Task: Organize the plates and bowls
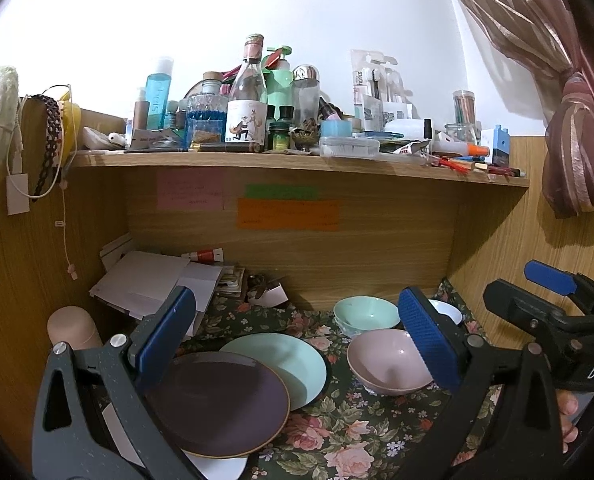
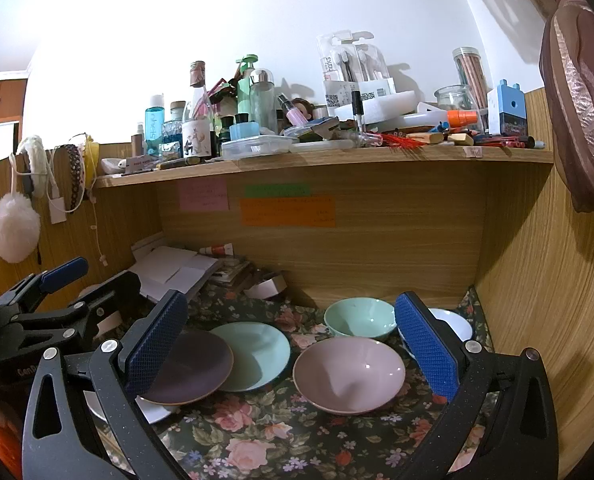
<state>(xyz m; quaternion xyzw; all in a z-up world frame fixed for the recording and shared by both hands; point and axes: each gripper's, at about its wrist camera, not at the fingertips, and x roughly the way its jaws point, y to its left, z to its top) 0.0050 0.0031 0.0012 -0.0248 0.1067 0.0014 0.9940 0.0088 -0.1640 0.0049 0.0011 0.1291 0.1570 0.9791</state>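
Note:
On the floral cloth lie a dark purple plate (image 1: 221, 400) overlapping a mint plate (image 1: 293, 364), with a white plate (image 1: 221, 468) under the purple one. To the right stand a pink bowl (image 1: 385, 360), a mint bowl (image 1: 365, 314) and a white bowl (image 1: 449, 312). All also show in the right wrist view: purple plate (image 2: 193, 368), mint plate (image 2: 257, 354), pink bowl (image 2: 349, 374), mint bowl (image 2: 359, 318), white bowl (image 2: 453, 324). My left gripper (image 1: 297, 340) is open and empty above the plates. My right gripper (image 2: 293, 344) is open and empty above the pink bowl.
A wooden shelf (image 1: 297, 162) crowded with bottles overhangs the desk. Papers (image 1: 153, 280) pile at the back left. A beige cylinder (image 1: 73, 328) stands at the left. Wooden walls close both sides. A curtain (image 1: 569, 120) hangs at right.

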